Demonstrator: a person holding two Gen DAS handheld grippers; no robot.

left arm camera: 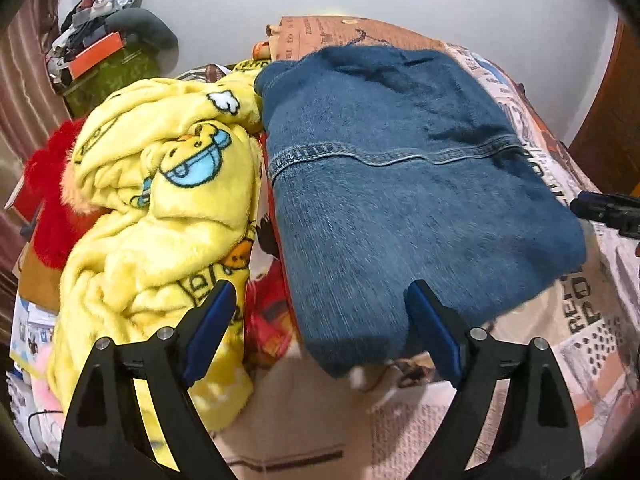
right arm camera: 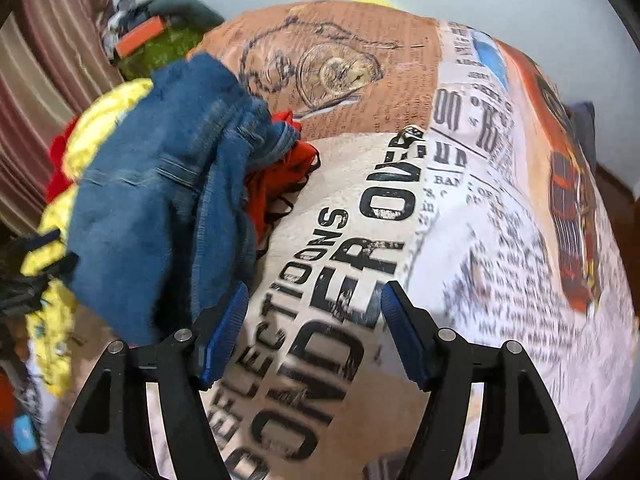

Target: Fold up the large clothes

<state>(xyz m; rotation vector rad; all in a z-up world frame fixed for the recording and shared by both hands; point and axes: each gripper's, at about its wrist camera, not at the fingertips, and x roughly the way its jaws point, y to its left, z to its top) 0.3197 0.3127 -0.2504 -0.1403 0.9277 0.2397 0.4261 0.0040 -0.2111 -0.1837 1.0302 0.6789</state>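
A folded pair of blue jeans [left arm camera: 400, 184] lies on the bed with the newspaper-print cover [left arm camera: 588, 320]. My left gripper [left arm camera: 320, 300] is open and empty, its fingers just above the near edge of the jeans. In the right wrist view the jeans [right arm camera: 160, 200] lie at the left, over a red garment [right arm camera: 280, 184]. My right gripper [right arm camera: 314, 300] is open and empty above the bed cover [right arm camera: 460, 220], just right of the jeans. Its tip also shows at the right edge of the left wrist view [left arm camera: 608, 210].
A yellow cartoon-print fleece blanket [left arm camera: 160, 208] is heaped left of the jeans, with a red plush item [left arm camera: 48, 208] beyond it. A cluttered pile with a green bag [left arm camera: 108, 68] stands at the back left by a striped curtain [right arm camera: 48, 80]. A white wall is behind.
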